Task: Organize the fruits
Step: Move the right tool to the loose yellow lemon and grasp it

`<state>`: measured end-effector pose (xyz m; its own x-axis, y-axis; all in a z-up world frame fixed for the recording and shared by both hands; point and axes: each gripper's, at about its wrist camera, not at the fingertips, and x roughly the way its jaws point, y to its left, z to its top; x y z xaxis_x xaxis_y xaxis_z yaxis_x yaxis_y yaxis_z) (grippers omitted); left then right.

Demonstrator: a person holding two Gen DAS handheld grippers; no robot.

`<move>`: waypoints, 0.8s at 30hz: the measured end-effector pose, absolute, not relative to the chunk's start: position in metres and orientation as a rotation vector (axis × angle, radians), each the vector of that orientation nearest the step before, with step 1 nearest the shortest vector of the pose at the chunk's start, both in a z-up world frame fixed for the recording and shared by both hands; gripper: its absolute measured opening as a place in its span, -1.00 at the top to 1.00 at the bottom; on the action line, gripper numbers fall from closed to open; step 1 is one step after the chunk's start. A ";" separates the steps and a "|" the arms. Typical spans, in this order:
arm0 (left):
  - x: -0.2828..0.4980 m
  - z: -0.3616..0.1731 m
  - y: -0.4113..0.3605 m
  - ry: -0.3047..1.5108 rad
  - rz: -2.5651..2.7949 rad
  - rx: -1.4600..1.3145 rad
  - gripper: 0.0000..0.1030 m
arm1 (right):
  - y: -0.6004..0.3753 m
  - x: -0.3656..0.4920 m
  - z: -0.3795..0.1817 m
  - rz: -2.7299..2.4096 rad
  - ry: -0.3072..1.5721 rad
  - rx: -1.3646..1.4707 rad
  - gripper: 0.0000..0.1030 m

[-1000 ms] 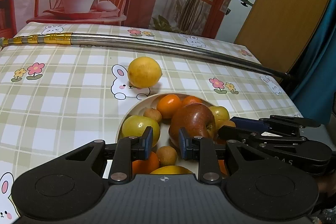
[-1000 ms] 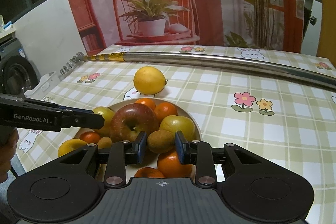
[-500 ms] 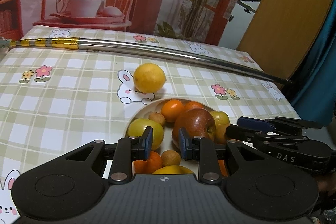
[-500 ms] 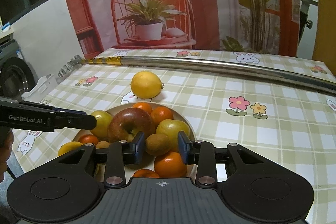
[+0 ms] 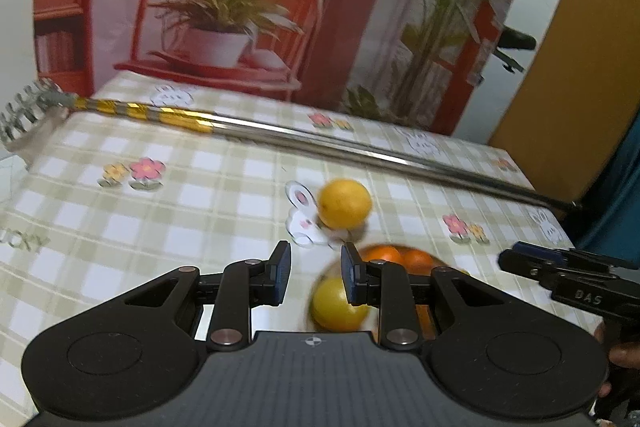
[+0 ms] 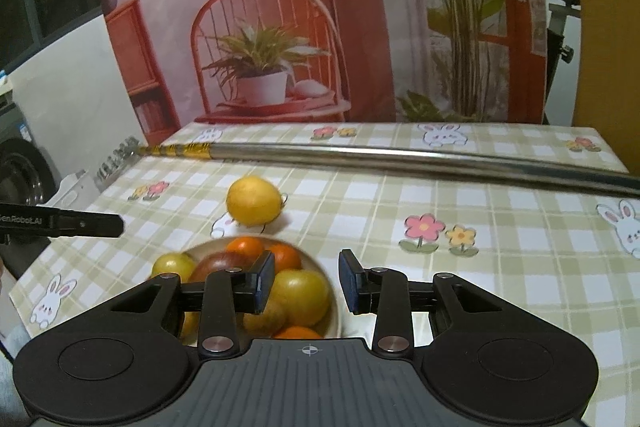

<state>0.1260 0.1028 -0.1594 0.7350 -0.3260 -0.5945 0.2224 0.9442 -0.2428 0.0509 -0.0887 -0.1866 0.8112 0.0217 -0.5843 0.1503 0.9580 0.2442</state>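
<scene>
Your left gripper [image 5: 312,277] and right gripper [image 6: 306,283] both hang released and empty above a bowl [image 6: 334,307] of mixed fruit near the table's [image 6: 500,287] front edge. One lemon [image 6: 254,201] lies on the cloth just beyond the bowl. A metal rod [image 6: 400,159] spans the far edge. The left view is blurred, perhaps from motion.

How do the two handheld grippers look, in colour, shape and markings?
Both grippers, left gripper and right gripper, are matte black, with a ribbed body, two round discs, silver pivot pins and blue finger pads. Seen sideways, one side reads "GenRobot.AI", the other ends in "DAS". No cables or sleeves show.
</scene>
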 end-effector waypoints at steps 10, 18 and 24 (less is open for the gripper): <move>0.140 -0.136 0.131 0.616 -0.209 -0.152 0.25 | -0.107 0.082 -0.163 -0.051 0.595 0.257 0.33; 0.149 -0.144 0.130 0.630 -0.219 -0.140 0.25 | -0.098 0.120 -0.175 -0.007 0.646 0.235 0.31; 0.159 -0.153 0.138 0.654 -0.199 -0.153 0.25 | -0.093 0.155 -0.179 0.052 0.650 0.250 0.24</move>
<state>0.1587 0.1376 -0.1531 0.7757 -0.2310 -0.5873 0.1352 0.9698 -0.2029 0.1554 -0.0932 -0.1791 0.7959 0.1260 -0.5922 0.0297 0.9688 0.2461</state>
